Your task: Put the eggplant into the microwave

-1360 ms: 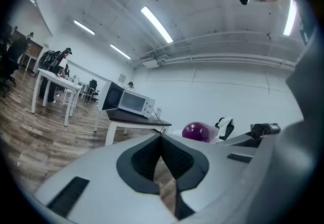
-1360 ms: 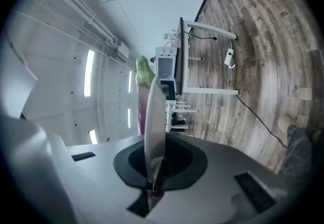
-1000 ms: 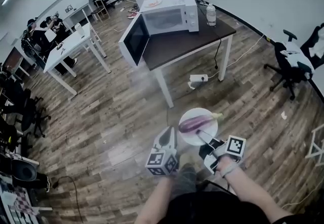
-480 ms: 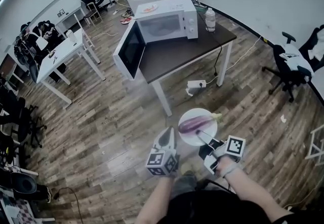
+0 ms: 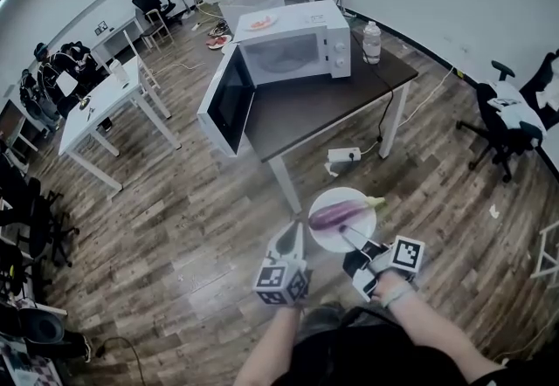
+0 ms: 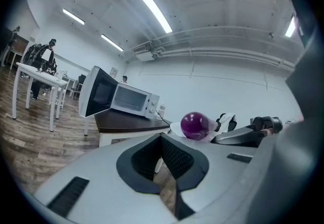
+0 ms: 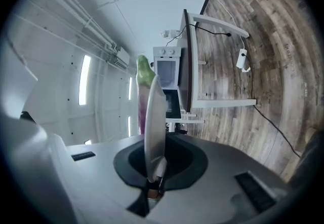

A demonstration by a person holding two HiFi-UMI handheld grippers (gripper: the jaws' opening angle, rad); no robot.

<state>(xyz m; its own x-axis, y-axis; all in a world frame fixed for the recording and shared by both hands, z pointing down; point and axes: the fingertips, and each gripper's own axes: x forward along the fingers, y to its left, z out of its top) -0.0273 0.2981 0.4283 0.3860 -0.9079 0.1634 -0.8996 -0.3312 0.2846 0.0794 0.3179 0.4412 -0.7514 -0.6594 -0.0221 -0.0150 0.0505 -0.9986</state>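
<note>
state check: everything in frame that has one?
microwave: on table, door wide open
eggplant: lying on plate, not in microwave yet
plate: held in the air, rim clamped
right gripper: shut on plate
left gripper: shut, empty
bottle: upright on table

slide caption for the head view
Right hand-held gripper holds a plate with an eggplant, open microwave ahead; left hand-held gripper empty.
</note>
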